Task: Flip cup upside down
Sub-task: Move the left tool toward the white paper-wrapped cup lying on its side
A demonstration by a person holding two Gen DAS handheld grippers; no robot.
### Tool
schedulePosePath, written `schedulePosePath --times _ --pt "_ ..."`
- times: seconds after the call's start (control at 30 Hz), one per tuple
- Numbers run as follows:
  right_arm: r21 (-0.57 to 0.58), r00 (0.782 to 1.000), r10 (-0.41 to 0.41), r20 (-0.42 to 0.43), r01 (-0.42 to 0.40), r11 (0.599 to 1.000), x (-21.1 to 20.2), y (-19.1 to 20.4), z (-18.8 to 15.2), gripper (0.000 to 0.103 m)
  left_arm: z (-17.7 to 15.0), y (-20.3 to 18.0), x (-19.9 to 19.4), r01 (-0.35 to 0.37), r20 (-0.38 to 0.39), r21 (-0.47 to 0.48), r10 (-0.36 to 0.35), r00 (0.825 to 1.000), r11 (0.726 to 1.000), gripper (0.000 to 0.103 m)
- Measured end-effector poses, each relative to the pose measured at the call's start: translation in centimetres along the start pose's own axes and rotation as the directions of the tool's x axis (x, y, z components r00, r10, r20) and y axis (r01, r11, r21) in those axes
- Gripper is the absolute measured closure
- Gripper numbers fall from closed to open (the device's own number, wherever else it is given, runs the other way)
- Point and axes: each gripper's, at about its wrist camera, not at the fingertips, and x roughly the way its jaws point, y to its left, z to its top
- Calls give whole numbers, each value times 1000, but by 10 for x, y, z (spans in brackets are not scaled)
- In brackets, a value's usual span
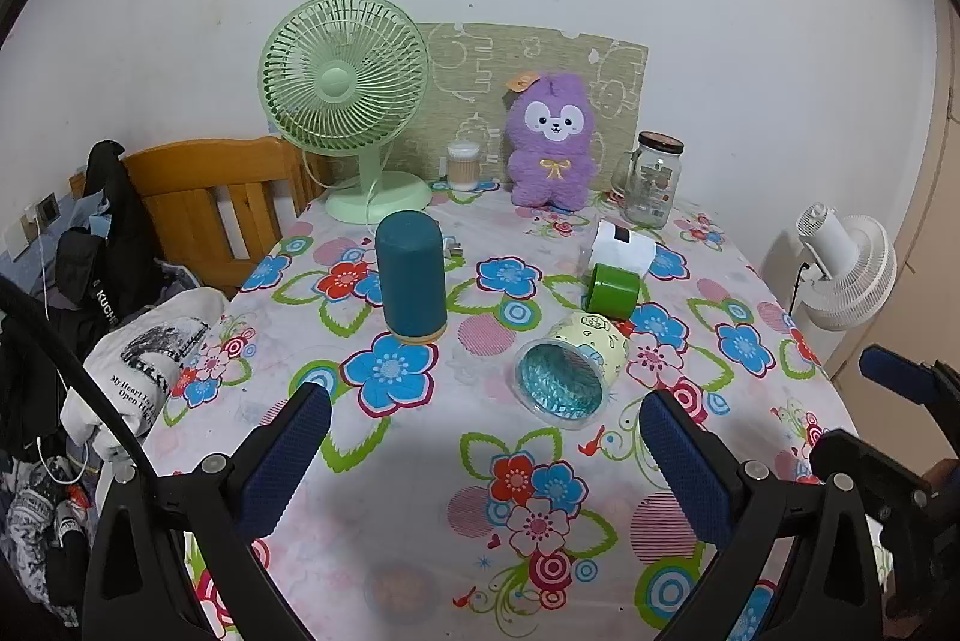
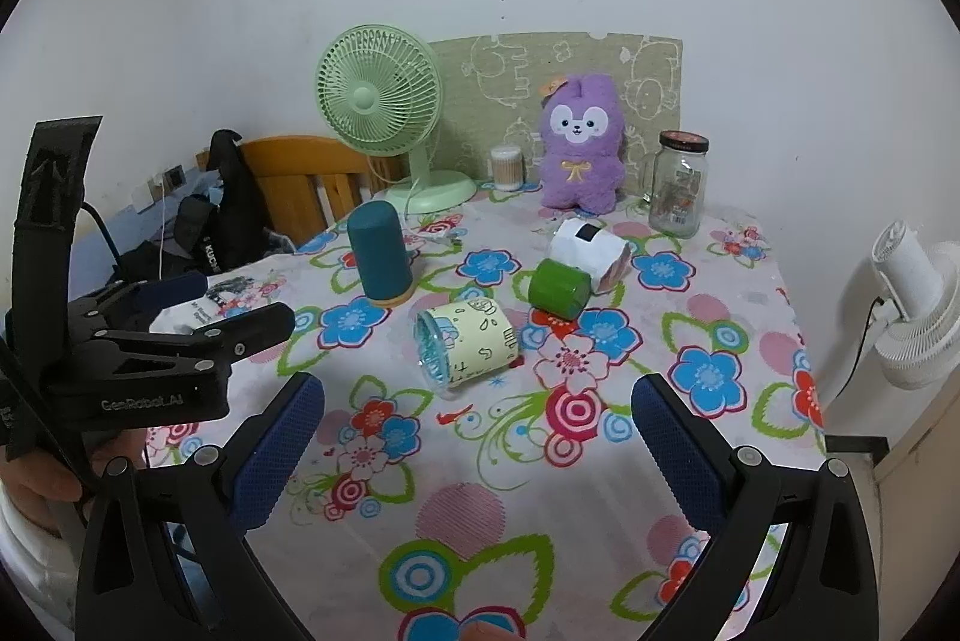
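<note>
A pale yellow patterned cup with a clear blue ribbed inside lies on its side on the floral tablecloth, mouth toward me; it also shows in the right wrist view. A teal cup stands upside down to its left, also in the right wrist view. A green cup and a white cup lie on their sides behind. My left gripper is open and empty, just short of the yellow cup. My right gripper is open and empty, near the same cup.
At the back stand a green desk fan, a purple plush toy, a glass jar and a cotton swab tub. A wooden chair with clothes is at the left. A white fan stands right of the table.
</note>
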Motion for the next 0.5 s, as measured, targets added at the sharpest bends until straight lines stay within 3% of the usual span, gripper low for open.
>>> schedulePosePath --times 0.27,0.5 --pt "-96 1000 -7 -27 5 995 18 -21 21 0 10 -5 7 6 -8 45 -6 1000 999 0" --pt "-173 993 23 -113 -43 984 66 -59 55 0 33 -10 36 16 -24 81 -14 1000 997 0"
